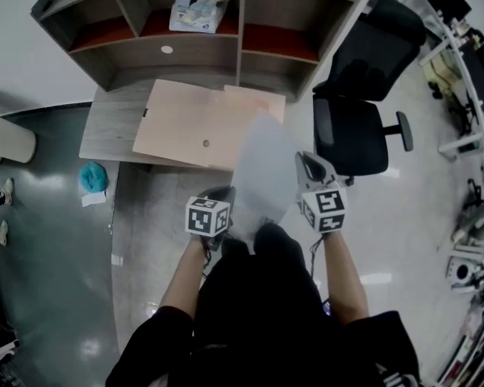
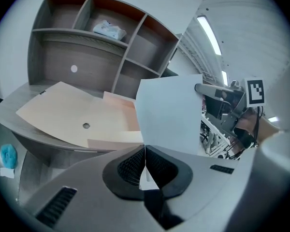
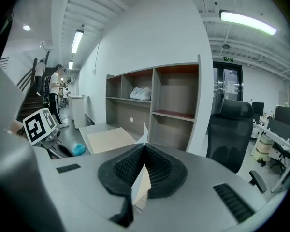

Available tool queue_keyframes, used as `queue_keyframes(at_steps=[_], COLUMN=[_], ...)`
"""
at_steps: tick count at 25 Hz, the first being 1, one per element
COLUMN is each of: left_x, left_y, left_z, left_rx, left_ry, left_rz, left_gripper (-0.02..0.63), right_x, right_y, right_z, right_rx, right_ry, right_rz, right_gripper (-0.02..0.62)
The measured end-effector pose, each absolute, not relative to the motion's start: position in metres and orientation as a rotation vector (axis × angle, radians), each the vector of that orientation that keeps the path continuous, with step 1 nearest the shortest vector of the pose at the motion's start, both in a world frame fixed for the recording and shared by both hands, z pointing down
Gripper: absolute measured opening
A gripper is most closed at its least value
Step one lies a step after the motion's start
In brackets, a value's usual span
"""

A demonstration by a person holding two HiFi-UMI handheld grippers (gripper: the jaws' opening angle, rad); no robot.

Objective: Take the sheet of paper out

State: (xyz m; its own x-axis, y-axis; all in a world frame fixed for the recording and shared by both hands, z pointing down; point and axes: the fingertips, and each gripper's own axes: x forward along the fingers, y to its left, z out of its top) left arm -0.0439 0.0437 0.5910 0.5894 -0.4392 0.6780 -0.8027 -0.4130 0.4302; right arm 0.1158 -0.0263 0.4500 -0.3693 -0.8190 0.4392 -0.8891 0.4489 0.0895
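A white sheet of paper hangs in the air in front of the desk, held at its lower corners by both grippers. My left gripper is shut on its lower left corner; in the left gripper view the sheet rises upright from the closed jaws. On the lower right edge my right gripper is shut, and in the right gripper view the sheet shows edge-on between the pads. A beige folder lies flat on the desk beyond the paper.
A grey shelf unit stands at the back of the desk, with a white bag in one compartment. A black office chair stands to the right. A teal object lies on the floor at the left.
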Motion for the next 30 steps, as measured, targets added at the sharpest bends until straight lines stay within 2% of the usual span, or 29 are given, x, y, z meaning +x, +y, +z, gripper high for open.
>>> queue_keyframes(at_steps=[7,18,30], left_x=[-0.022,0.039,0.067], left_y=[0.042,0.016,0.018], left_z=[0.585,0.557,0.549], left_rx=[2.039,2.073,2.115], left_ry=[-1.010,-1.051,-1.015], left_rz=[0.561,0.480,0.500], left_gripper=[0.046,0.046,0.044], right_x=[0.133,0.185,0.219], right_y=[-0.040,-0.061,-0.067], right_z=[0.427,0.392,0.383], right_rx=[1.405,1.430,1.519], right_ry=[-2.273,-2.306,-2.300], right_rz=[0.089,0.019,0.008], right_gripper=[0.017,0.017,0.017])
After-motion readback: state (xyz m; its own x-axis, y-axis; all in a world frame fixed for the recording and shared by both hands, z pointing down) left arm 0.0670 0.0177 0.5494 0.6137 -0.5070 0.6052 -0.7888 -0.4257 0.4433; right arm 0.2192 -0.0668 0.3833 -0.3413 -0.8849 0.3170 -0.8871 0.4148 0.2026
